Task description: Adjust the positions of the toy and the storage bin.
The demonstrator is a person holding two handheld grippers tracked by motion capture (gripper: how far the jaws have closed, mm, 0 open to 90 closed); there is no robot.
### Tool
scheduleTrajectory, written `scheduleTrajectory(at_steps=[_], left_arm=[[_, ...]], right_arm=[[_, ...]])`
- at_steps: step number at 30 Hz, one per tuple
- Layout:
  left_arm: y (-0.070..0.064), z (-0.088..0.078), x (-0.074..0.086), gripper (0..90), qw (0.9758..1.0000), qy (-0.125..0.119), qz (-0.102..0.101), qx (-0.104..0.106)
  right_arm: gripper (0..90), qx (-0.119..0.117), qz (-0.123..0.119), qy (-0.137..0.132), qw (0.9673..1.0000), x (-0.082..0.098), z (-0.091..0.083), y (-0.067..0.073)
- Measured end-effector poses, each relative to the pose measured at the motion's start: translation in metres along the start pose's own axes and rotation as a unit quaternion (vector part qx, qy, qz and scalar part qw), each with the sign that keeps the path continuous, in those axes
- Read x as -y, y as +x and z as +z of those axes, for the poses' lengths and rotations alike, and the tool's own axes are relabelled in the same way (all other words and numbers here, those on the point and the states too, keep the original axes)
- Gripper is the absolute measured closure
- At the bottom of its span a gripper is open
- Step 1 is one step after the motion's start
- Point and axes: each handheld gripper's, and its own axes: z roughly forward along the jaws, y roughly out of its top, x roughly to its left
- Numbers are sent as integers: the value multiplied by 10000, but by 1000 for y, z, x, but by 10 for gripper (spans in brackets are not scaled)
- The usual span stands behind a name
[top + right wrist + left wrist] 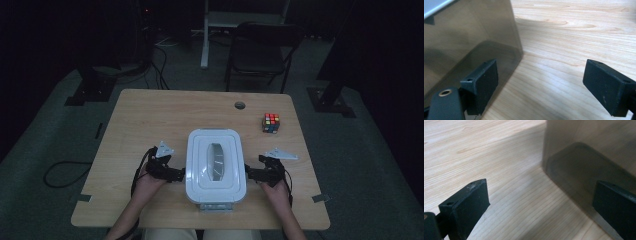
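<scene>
A white-lidded box (215, 167) sat near the front edge of the wooden surface (150, 115), between the two hands. The left tongs (176, 174) stood just beside its left wall, jaws wide, nothing clamped — the smoky wall (584, 157) lay beside one jaw. The right tongs (252, 174) stood at its right wall, likewise wide. Farther right sat a puzzle cube (271, 122).

A light wooden table (150, 115) stands on a dark grey-green floor. A multicoloured puzzle cube (271, 123) sits toward its far right, near a small round cable hole (240, 105). Beyond the far edge stands a dark chair (260, 50).
</scene>
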Motion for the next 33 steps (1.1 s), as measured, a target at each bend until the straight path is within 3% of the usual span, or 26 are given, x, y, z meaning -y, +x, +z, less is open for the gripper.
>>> scheduleTrajectory(at_steps=[3,8,14,23,29,33], left_arm=[[3,-1,3,19,9998,-132,-80,149],[6,-4,10,19,10000,-34,-51,42],[13,-10,19,19,9998,-59,-173,14],[15,-17,35,19,9998,99,104,-146],[19,-25,46,19,9997,124,115,-182],[22,-31,54,19,9997,108,77,-182]], right_arm=[[126,26,25,-42,10000,-2,0,-5],[126,254,-10,-83,9996,-4,1,-20],[126,620,46,-243,9978,-10,-3,-40],[125,1055,285,-337,9934,-22,3,-73],[128,1130,480,-316,9919,-33,12,-92],[135,1198,517,-140,9913,-42,22,-101]])
